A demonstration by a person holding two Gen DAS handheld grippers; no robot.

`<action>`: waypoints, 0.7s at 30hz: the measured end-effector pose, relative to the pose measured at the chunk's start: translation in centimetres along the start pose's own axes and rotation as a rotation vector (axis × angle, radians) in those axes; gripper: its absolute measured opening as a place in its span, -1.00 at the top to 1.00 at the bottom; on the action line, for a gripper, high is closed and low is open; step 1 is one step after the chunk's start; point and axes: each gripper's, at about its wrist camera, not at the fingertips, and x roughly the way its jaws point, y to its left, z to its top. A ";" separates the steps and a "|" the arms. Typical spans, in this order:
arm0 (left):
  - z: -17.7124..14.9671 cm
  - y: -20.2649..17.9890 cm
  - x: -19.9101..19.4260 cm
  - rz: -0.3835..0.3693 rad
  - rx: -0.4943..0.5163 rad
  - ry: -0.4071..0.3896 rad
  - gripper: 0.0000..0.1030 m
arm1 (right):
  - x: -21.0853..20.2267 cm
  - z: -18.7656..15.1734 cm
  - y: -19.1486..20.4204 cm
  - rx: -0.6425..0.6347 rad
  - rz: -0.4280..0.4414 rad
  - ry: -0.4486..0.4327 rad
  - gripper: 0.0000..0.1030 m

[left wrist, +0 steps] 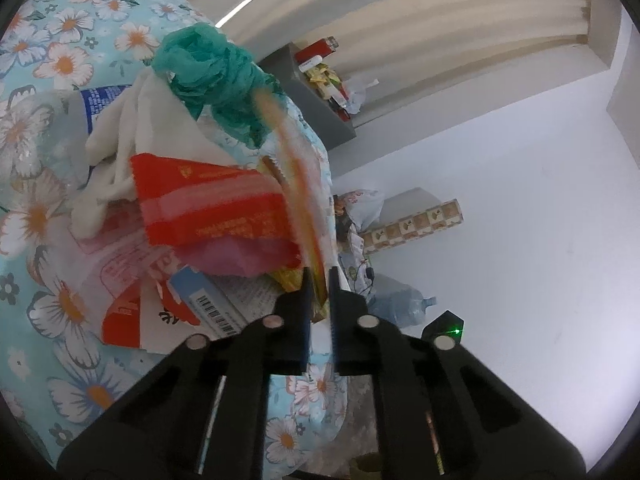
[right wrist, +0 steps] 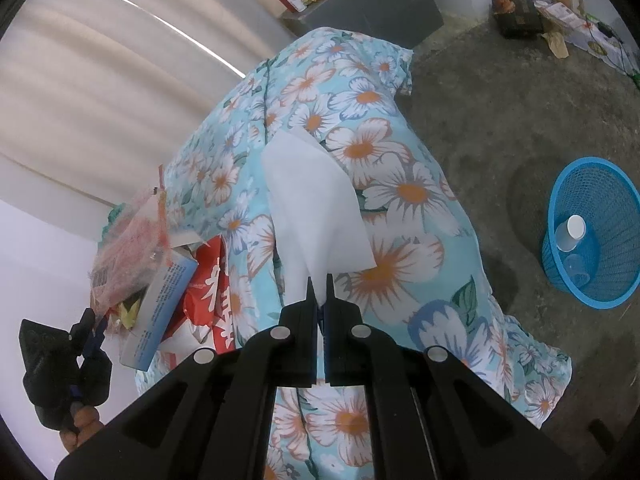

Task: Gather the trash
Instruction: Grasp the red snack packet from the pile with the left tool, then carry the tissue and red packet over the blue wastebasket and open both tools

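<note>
A heap of trash lies on the table under a blue floral cloth (left wrist: 60,60): a crumpled green net (left wrist: 212,72), a white rag (left wrist: 136,128), a red packet (left wrist: 208,204) and a blue-and-white box (left wrist: 212,300). My left gripper (left wrist: 321,274) is shut on the lower end of a thin clear wrapper with orange-red print (left wrist: 296,184), seen edge-on and blurred. In the right wrist view the same wrapper (right wrist: 128,232) stands above the left gripper (right wrist: 94,328) at the heap's edge. My right gripper (right wrist: 319,284) is shut on a white tissue (right wrist: 316,208) over the floral cloth (right wrist: 400,192).
A blue mesh basket (right wrist: 616,200) stands on the concrete floor to the right, with clear plastic cups inside. A grey table (right wrist: 372,4) with bottles and packets is behind. A large water jug (left wrist: 404,304) and a patterned box (left wrist: 416,224) sit by the white wall.
</note>
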 end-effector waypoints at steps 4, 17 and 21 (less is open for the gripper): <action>-0.4 -0.9 -0.5 -0.035 0.040 -0.011 0.96 | -0.6 0.0 0.3 -0.008 0.014 -0.019 0.95; -2.5 -6.9 -2.3 -0.114 0.312 -0.040 0.97 | -6.1 -0.4 -0.1 -0.005 0.064 -0.147 0.96; -3.2 -9.2 -1.4 -0.098 0.413 -0.008 0.97 | -9.1 -0.8 -1.8 0.028 0.059 -0.215 0.96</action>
